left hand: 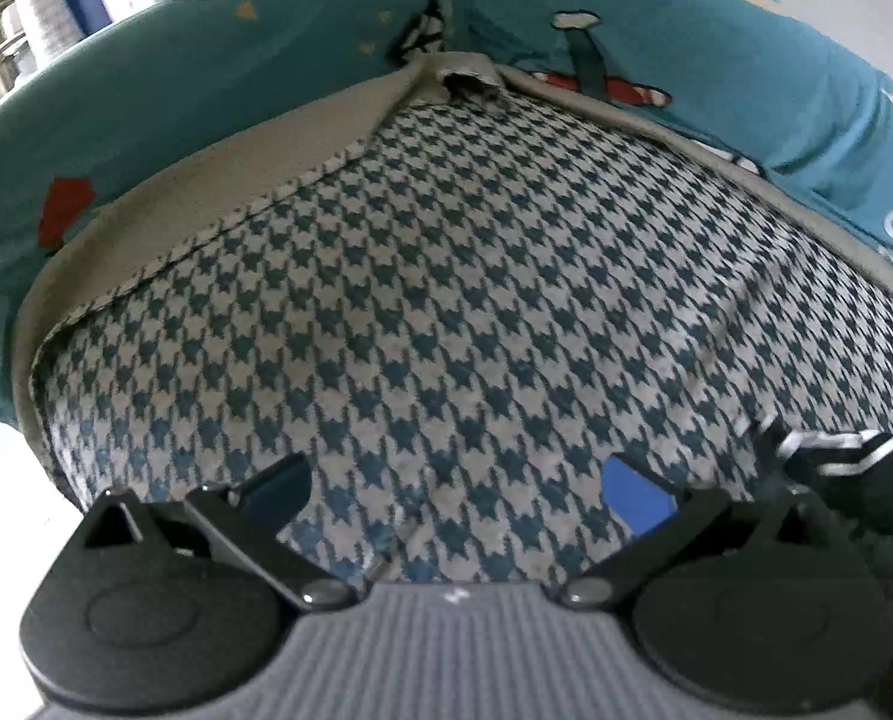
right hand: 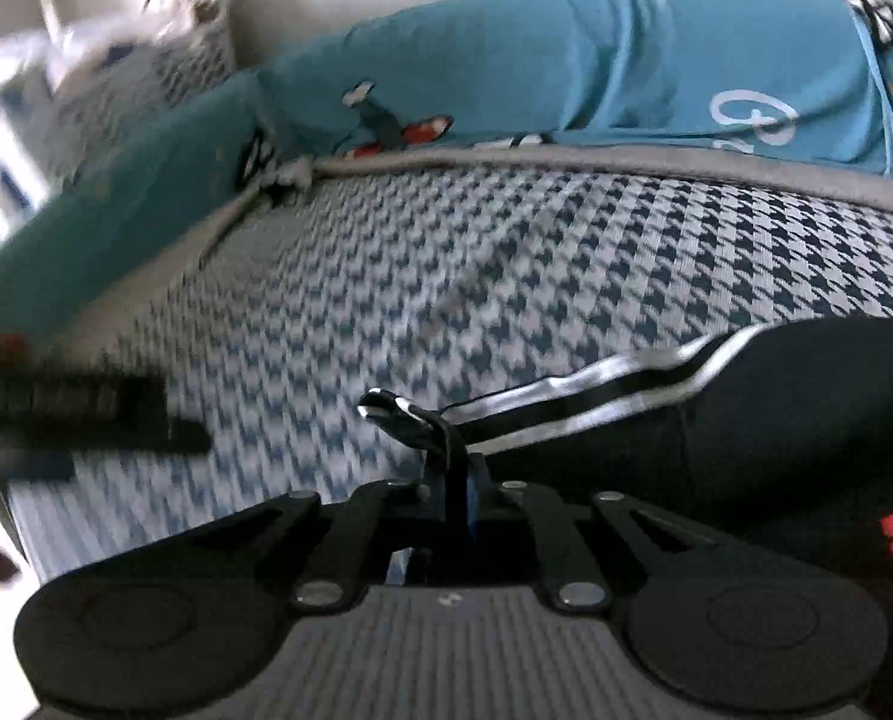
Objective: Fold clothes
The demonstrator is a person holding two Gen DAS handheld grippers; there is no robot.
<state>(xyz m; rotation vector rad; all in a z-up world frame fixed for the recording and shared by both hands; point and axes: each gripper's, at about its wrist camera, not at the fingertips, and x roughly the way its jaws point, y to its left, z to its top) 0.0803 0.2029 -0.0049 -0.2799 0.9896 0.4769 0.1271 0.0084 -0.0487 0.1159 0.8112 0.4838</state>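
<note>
Wide teal bedding (left hand: 206, 96) runs across the back of both views, printed with little planes, and in front of it lies the houndstooth pad (left hand: 446, 300) with its grey border, taking up most of the surface, which looks like a bed or a cushion, hard to say which. On that pad sits the task's thing, a dark garment (right hand: 776, 420) with white stripes along one edge, stretching from the right gripper (right hand: 452, 480) away to the right, long axis roughly left to right across the right wrist view. Right gripper's fingers are pinched together on the striped end of that garment, a bit of it curling up just past the tips. Left gripper (left hand: 458, 498) has its fingers spread wide with nothing between them, only houndstooth showing in the gap, and from there the garment's striped end peeks in at the far right edge, so the cloth lies off to that gripper's right. Right gripper is plainly the nearer one. A dark blurred shape at the left of the right wrist view is probably the left gripper. Nothing lies on the pad between it and the cloth. Whether any fold is already in the garment I cannot tell; most of it is out of view.
</note>
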